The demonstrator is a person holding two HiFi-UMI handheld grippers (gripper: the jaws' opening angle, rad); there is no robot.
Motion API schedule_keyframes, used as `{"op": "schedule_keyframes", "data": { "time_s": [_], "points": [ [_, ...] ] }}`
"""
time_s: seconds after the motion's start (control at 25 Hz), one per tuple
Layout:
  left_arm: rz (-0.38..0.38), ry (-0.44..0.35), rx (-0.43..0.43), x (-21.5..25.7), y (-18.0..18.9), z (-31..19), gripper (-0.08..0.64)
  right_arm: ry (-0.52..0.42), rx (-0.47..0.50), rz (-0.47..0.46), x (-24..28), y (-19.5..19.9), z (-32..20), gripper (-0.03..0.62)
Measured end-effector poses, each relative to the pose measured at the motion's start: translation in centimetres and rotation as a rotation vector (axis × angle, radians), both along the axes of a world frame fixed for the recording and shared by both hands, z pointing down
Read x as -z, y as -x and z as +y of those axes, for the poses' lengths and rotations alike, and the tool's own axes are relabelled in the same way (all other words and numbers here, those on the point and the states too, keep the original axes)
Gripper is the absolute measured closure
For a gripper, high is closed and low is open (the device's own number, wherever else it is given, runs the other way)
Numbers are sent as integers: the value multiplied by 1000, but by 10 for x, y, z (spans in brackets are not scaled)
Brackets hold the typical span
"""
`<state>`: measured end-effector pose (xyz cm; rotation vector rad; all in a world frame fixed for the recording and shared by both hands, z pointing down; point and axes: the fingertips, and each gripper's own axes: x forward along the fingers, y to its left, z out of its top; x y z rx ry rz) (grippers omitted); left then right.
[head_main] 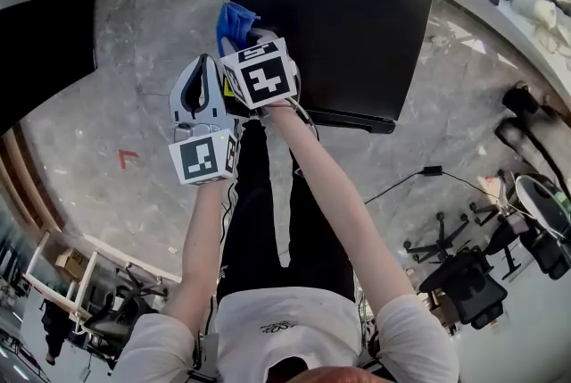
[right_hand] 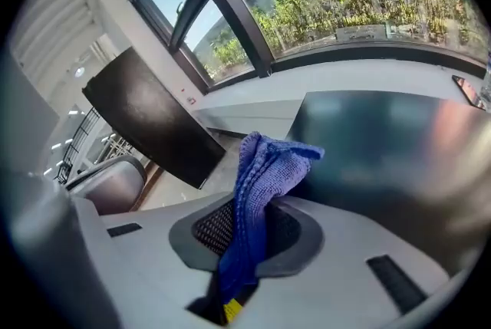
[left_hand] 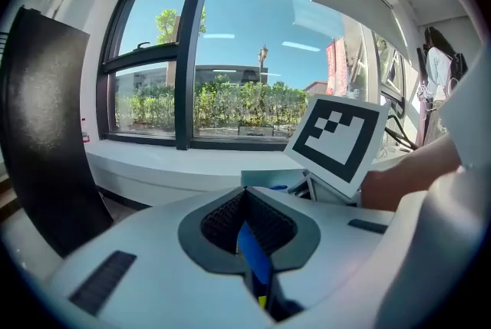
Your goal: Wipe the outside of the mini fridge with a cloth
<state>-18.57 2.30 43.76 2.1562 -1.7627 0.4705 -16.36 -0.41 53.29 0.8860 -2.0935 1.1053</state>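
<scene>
The mini fridge (head_main: 339,15) is a black box on the marble floor, seen from above; in the right gripper view its dark top (right_hand: 383,143) fills the right side. A blue knitted cloth (right_hand: 261,182) sticks up from between the jaws of my right gripper (right_hand: 257,205), which is shut on it. In the head view the cloth (head_main: 234,19) hangs at the fridge's left edge, ahead of the right gripper (head_main: 247,37). My left gripper (head_main: 207,62) is held just left of the right one, off the fridge. Its jaws (left_hand: 247,197) are shut with nothing between them.
A second black box (head_main: 45,51) stands to the left, also visible as a dark slab (right_hand: 153,120). A white window sill (left_hand: 176,162) curves behind the fridge. A cable with an adapter (head_main: 433,170) and office chairs (head_main: 464,274) lie to the right.
</scene>
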Motion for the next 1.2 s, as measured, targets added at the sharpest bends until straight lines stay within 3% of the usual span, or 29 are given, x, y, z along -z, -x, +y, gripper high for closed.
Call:
{"op": "schedule_keyframes", "data": {
  "time_s": [0.24, 0.8, 1.2],
  "points": [
    [10, -4, -19, 0, -8, -2, 555, -34, -52, 48, 0, -36, 0, 512],
    [34, -17, -71, 6, -43, 1, 555, -38, -314, 205, -4, -217, 8, 512],
    [22, -26, -118, 8, -63, -2, 555, -49, -360, 334, -5, -311, 32, 512]
  ]
}}
